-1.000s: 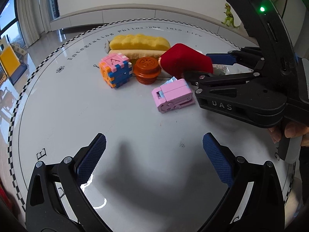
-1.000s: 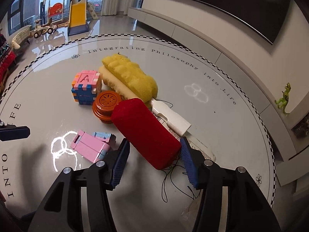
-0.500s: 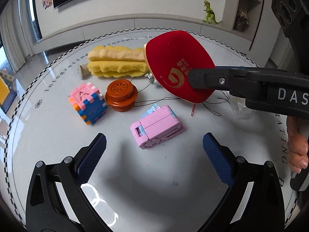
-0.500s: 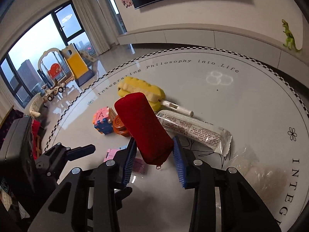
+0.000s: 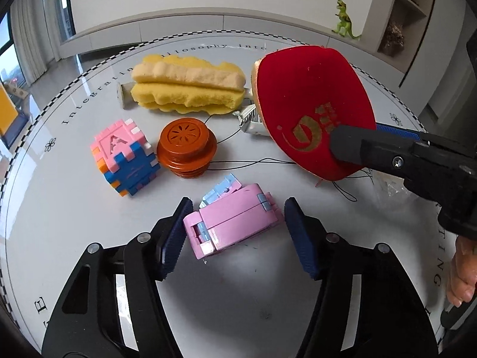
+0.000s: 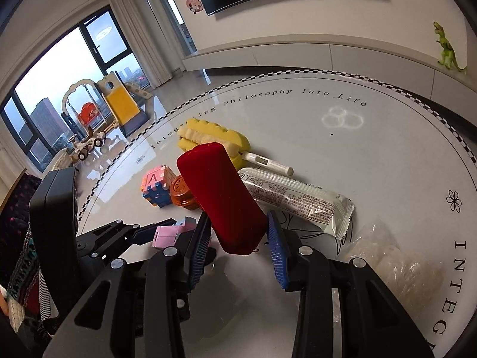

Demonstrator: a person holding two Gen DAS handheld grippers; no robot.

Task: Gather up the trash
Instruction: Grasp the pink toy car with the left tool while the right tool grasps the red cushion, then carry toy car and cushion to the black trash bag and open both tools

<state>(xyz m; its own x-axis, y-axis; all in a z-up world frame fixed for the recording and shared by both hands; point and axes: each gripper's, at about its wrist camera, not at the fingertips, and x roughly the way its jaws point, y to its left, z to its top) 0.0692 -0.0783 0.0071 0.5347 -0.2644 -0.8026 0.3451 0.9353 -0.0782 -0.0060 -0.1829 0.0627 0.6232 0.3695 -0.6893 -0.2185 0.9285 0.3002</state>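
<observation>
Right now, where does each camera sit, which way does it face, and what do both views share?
Left wrist: on the left gripper, looking down at the table; its jaws are closing around the pink toy; a hand shows at right.
Right wrist: on the right gripper, facing the window; jaws grip the red velvet case.
Shared: red case, pink toy, letter cube, yellow sponge.

Wrapper (image 5: 253, 120) mostly hidden behind red case (image 5: 310, 101); print unreadable.

A: What's different from a second ago?
B: The right tongs (image 6: 237, 238) lifted the red velvet box (image 6: 222, 200) off the bench. The left tongs (image 5: 235, 234), closing, now straddle the pink toy (image 5: 232, 219).
</observation>
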